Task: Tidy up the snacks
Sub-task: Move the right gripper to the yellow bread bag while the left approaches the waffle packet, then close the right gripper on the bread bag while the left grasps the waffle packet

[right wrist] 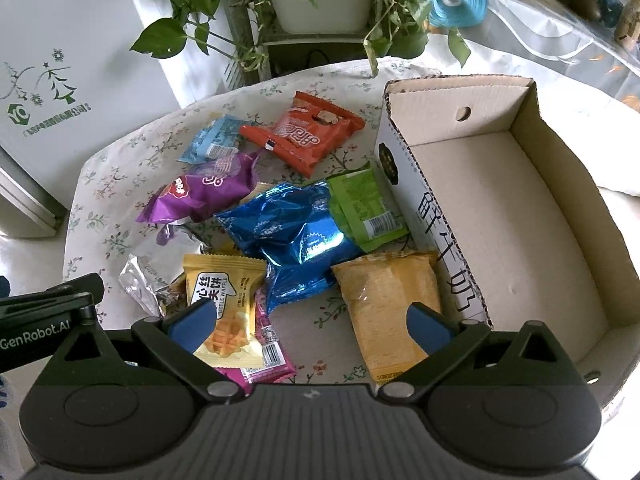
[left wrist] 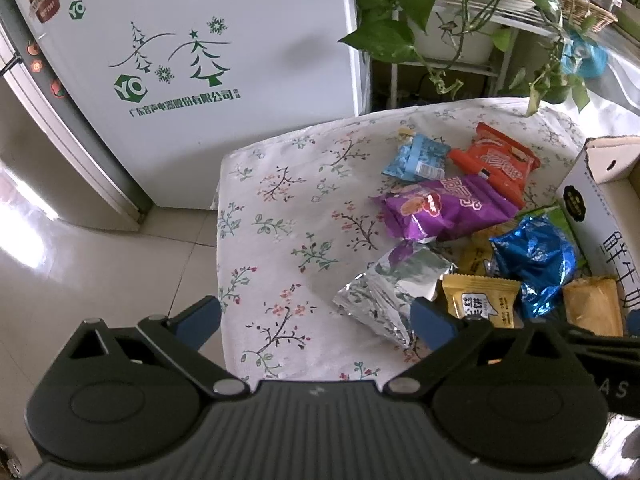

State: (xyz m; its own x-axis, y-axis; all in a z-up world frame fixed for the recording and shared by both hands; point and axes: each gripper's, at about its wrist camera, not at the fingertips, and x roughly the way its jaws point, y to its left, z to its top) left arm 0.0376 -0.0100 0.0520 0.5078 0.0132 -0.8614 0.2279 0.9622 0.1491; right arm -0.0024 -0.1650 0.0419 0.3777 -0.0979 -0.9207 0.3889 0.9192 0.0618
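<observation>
Because nothing lies between their blue pads, both tools hover above the snack heap with the fingers spread apart and empty. The right tool (right wrist: 312,324) hangs over the nearest packets: the yellow waffle packet (right wrist: 224,304) just under its left finger, with a pink packet (right wrist: 268,356) partly hidden below it, and the golden cracker pack (right wrist: 386,304) under its right finger. This pack lies just beside the long wall of the cardboard box (right wrist: 540,128), so I judge it the easiest first piece to lift over the rim. The box stands on the right, open at the top, and its floor shows no snack, so the sorting seems not yet begun.

The left tool (left wrist: 316,316) looks from the other side, over the flowered tabletop (left wrist: 280,208), and the crumpled silver foil bag (left wrist: 384,292) is close before its right finger; this bag looks light and slippery, I think.

Further away, the blue foil bag (right wrist: 292,236) lies over the green packet (right wrist: 366,204), which leans against the box wall. Behind them rest the purple bag (right wrist: 204,192), then the red-orange packet (right wrist: 308,132) and the small light-blue packet (right wrist: 216,140). They overlap loosely, as things poured out in a heap. Beyond the tabletop stand the white refrigerator (left wrist: 200,60) and a trailing pothos plant (right wrist: 280,16) on a rack.
</observation>
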